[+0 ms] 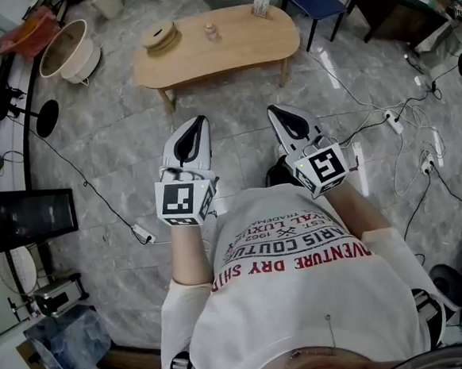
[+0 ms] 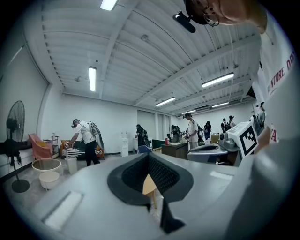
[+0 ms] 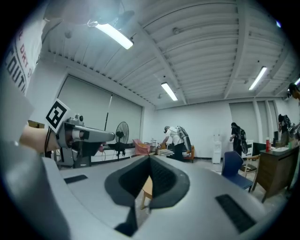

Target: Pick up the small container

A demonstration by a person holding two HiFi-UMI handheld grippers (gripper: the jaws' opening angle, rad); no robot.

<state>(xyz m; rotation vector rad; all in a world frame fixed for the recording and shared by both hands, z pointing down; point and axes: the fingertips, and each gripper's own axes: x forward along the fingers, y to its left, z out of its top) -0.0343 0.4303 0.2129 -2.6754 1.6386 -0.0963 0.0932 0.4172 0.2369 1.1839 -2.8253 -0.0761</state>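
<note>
Left hand-held gripper (image 1: 198, 126) and right hand-held gripper (image 1: 278, 114) hung clenched and empty, well short of the surface (image 1: 240, 50). The container (image 1: 212, 32) stood near the surface's middle. We judged one should open wide, approach level, and close around its body.

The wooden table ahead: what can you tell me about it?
The table is low and bean-shaped, with a light wooden top and slanted wooden legs. It stands level on the grey tiled floor. On its top stand a round disc-shaped piece at the left, a small container near the middle and a small patterned box at the far right edge.
</note>
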